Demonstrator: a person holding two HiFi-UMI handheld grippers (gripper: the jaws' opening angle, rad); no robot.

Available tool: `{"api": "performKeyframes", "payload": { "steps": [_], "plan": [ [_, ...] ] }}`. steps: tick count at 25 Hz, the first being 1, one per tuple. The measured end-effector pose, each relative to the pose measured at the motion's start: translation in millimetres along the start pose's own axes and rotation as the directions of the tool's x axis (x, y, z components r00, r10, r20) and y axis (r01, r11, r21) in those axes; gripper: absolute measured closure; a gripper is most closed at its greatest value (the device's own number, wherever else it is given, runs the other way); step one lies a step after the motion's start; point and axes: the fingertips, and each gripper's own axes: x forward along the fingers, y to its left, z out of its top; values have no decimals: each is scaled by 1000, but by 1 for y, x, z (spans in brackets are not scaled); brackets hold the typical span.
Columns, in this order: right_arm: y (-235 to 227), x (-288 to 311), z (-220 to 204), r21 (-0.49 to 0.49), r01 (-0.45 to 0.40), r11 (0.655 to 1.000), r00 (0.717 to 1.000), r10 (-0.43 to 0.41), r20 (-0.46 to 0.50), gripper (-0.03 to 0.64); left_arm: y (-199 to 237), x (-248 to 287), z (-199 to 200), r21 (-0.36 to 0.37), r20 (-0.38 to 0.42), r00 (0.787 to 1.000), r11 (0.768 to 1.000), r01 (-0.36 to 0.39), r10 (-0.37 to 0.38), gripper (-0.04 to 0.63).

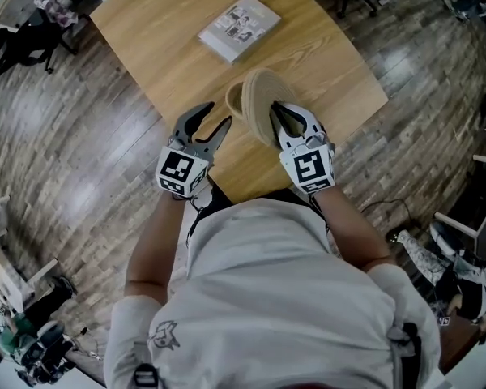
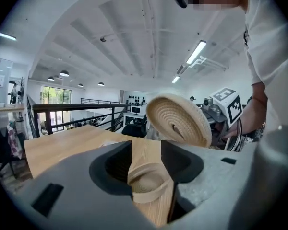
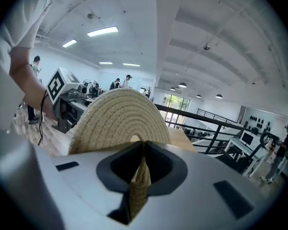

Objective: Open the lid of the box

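A round woven lid (image 1: 263,104) stands tilted on its edge above the wooden table (image 1: 186,47), lifted off the woven box (image 1: 234,97), which sits open behind it. My right gripper (image 1: 285,113) is shut on the lid; in the right gripper view its jaws (image 3: 141,150) pinch the lid's woven loop (image 3: 138,183), and the lid (image 3: 120,121) fills the space ahead. My left gripper (image 1: 215,120) hovers open just left of the box, holding nothing. Through its gap (image 2: 146,150) the open box (image 2: 146,182) shows on the table below, with the raised lid (image 2: 178,120) at upper right.
A printed booklet (image 1: 239,27) lies at the far side of the table. The table's front edge is close to the person's body. Wood-plank floor surrounds the table, with chairs and equipment at the room's edges.
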Motion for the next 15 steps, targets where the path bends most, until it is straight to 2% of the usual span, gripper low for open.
{"api": "performKeyframes", "payload": {
  "steps": [4, 9, 15],
  "plan": [
    [0, -11, 16, 54, -13, 998, 999, 10, 53, 586, -2, -13, 26, -7, 12, 998, 998, -67, 67, 458],
    [0, -26, 30, 103, -21, 994, 994, 9, 108, 586, -4, -29, 59, -41, 70, 990, 992, -119, 121, 540],
    [-5, -36, 48, 128, -18, 992, 984, -4, 176, 587, -12, -32, 71, -31, 98, 989, 993, -110, 113, 589]
  ]
}}
